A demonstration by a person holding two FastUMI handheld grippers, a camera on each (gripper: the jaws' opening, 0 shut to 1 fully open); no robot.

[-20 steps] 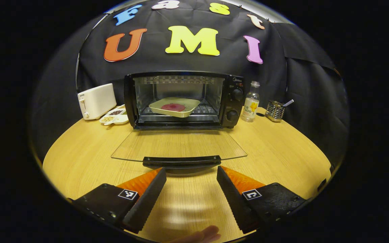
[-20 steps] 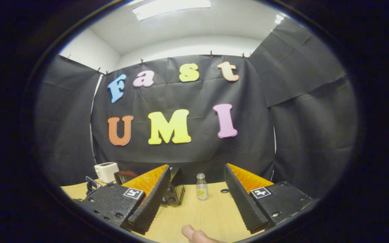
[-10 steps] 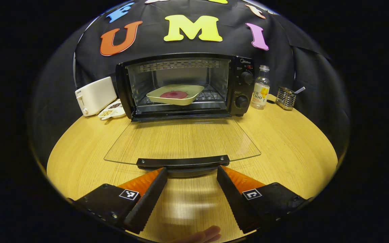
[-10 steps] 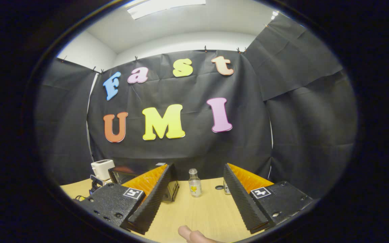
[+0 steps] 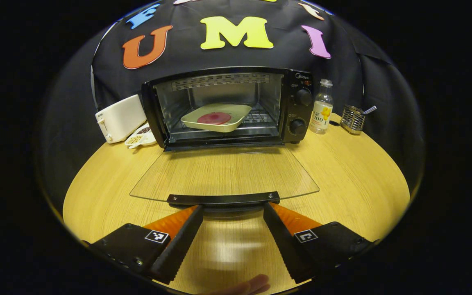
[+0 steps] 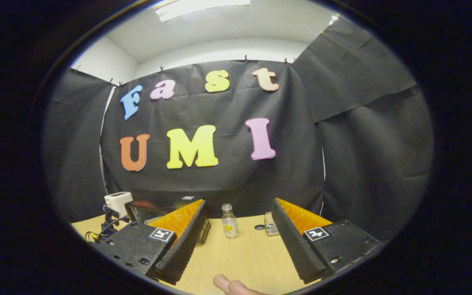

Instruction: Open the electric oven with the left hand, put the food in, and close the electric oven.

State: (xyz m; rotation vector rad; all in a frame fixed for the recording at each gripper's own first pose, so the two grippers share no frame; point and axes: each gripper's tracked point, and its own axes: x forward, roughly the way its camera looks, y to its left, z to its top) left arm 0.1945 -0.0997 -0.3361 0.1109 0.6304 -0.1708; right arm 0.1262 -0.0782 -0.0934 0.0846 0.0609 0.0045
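Black countertop oven (image 5: 228, 106): I count one cream tray (image 5: 216, 117) inside; left gripper (image 5: 232, 213) and right gripper (image 6: 239, 209) both spread, empty.

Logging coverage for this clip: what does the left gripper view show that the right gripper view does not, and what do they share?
Left gripper view alone: the oven's open cavity with the plate of food on its rack, the glass door folded down, its handle just ahead of the open left gripper, and a snack dish.

Right gripper view alone: the ceiling light and the open right gripper, held away from the oven.

Both: table, toaster, bottle, wire holder.
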